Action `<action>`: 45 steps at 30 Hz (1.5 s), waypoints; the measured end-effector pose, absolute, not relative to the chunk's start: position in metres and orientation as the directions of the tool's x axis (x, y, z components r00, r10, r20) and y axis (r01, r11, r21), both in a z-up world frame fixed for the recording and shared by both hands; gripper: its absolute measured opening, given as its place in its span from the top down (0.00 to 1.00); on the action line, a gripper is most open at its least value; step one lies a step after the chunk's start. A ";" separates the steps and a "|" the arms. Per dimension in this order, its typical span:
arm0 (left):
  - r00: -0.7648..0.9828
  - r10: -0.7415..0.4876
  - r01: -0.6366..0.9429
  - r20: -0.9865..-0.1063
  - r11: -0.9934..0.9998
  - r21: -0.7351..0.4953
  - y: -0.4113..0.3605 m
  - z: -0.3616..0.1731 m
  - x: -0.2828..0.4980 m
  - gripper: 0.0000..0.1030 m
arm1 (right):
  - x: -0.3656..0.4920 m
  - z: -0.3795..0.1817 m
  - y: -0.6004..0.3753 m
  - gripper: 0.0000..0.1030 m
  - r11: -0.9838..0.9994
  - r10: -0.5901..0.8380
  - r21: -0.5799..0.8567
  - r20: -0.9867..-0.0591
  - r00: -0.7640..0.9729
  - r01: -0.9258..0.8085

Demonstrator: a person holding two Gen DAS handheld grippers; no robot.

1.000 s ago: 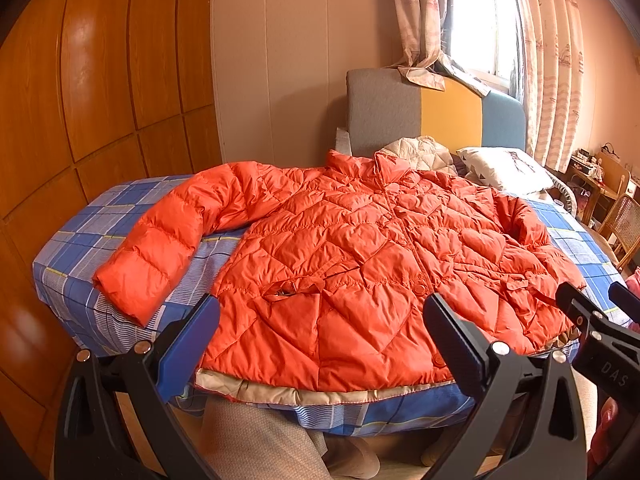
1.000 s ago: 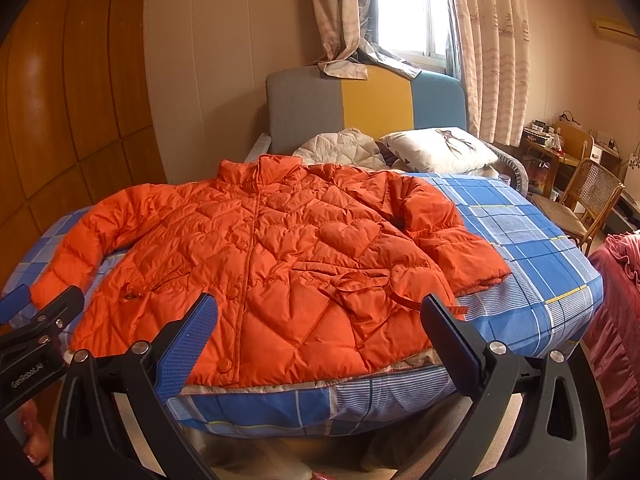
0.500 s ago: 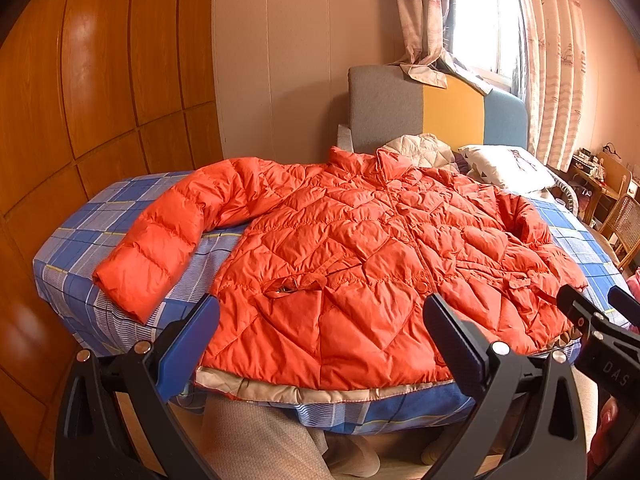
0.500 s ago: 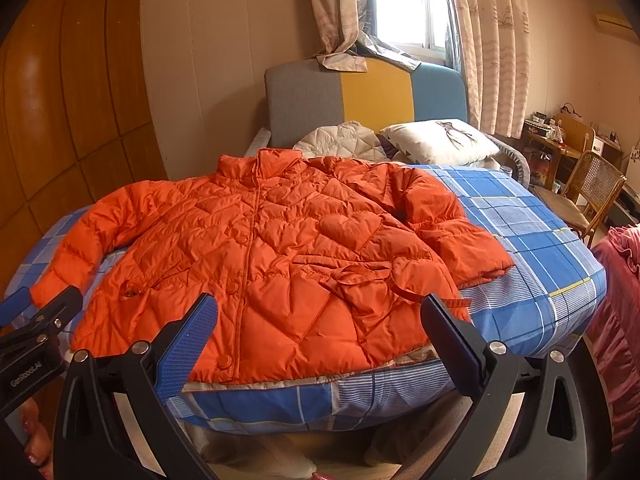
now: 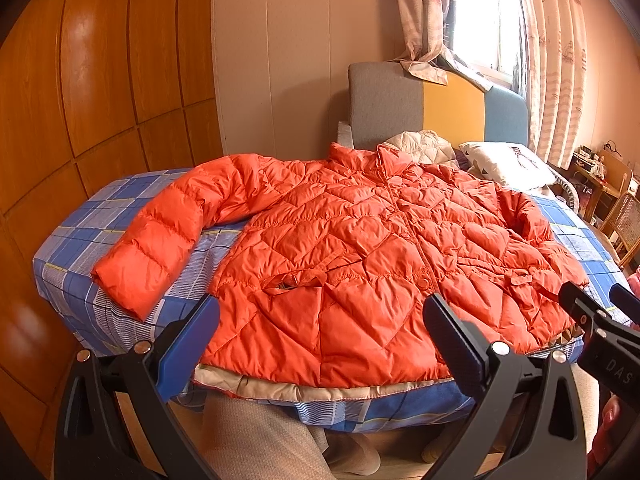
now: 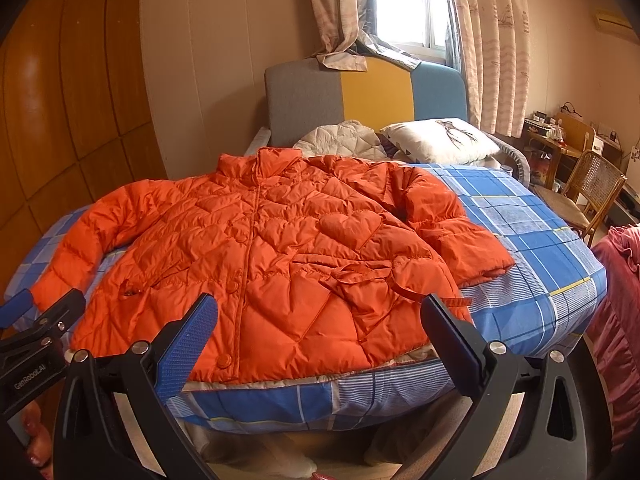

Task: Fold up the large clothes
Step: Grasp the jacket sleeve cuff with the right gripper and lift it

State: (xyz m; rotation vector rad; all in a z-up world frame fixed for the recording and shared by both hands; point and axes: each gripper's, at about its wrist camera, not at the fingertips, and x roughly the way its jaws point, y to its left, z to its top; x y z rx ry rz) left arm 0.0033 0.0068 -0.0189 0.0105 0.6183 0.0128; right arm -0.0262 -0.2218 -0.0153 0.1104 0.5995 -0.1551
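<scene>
An orange quilted puffer jacket [image 5: 360, 248] lies front up and spread flat on the bed, collar toward the headboard, hem at the near edge, both sleeves out to the sides. It also shows in the right wrist view [image 6: 272, 256]. My left gripper [image 5: 320, 336] is open and empty, held just before the hem on the jacket's left half. My right gripper [image 6: 318, 336] is open and empty, before the hem on the right half. Each gripper shows at the edge of the other's view.
The bed has a blue checked sheet [image 6: 536, 240] and a grey, yellow and blue headboard [image 6: 376, 92]. A white pillow [image 6: 440, 140] and a cream quilt [image 6: 340, 140] lie at its head. A wooden wall [image 5: 100, 120] stands left; a chair [image 6: 588, 196] stands right.
Both views have shifted slightly, with the jacket a little lower and nearer in frame. The grippers stay open and the jacket has not moved.
</scene>
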 end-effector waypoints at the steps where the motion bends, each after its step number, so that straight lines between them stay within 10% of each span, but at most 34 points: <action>1: 0.816 0.017 -0.011 -0.578 1.000 0.014 0.007 -0.019 0.003 0.02 | -0.026 -0.015 -0.222 0.03 0.982 -0.115 0.059 -0.566 0.816 0.179; 21: 0.712 0.013 0.019 -0.702 0.999 0.037 0.014 -0.041 0.064 0.02 | 0.014 -0.014 -0.290 0.03 0.973 -0.097 0.126 -0.542 0.835 0.195; 33: 0.620 0.033 -0.055 -0.784 0.999 -0.001 0.056 -0.074 0.147 0.02 | 0.056 -0.059 -0.444 0.03 0.770 -0.154 0.343 -0.718 0.678 0.537; 45: 0.571 0.137 -0.124 -0.809 0.989 0.080 0.074 -0.106 0.178 0.02 | 0.098 -0.134 -0.495 0.41 0.535 0.036 0.558 -0.765 0.643 0.634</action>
